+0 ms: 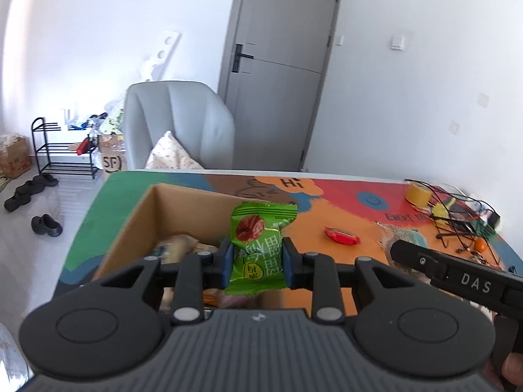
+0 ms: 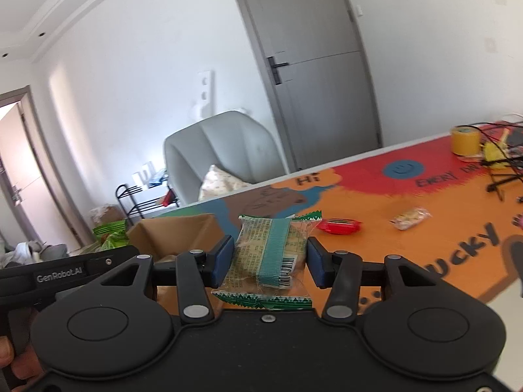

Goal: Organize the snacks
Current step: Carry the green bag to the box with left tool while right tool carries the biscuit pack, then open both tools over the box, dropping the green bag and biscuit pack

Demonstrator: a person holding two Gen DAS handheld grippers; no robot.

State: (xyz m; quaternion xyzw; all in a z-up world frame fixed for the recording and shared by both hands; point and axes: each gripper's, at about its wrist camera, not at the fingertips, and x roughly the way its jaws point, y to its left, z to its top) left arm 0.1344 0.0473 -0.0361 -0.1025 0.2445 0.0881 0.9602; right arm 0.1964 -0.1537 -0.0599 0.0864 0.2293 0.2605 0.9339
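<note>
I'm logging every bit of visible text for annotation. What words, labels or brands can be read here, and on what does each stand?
"DAS": on the right gripper body.
"GenRobot.AI": on the left gripper body.
"SF": on a cardboard bag on the floor.
"Hi": on the table mat.
"EVERY D...": on the mat, cut off by cables.
"UCKY": on the mat, partly hidden.
Chinese characters on the green snack pack and fine print on the clear biscuit pack: too small to read.

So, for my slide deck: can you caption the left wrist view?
Left hand-held gripper clamps a green snack packet above an open cardboard box on a colourful tabletop.
</note>
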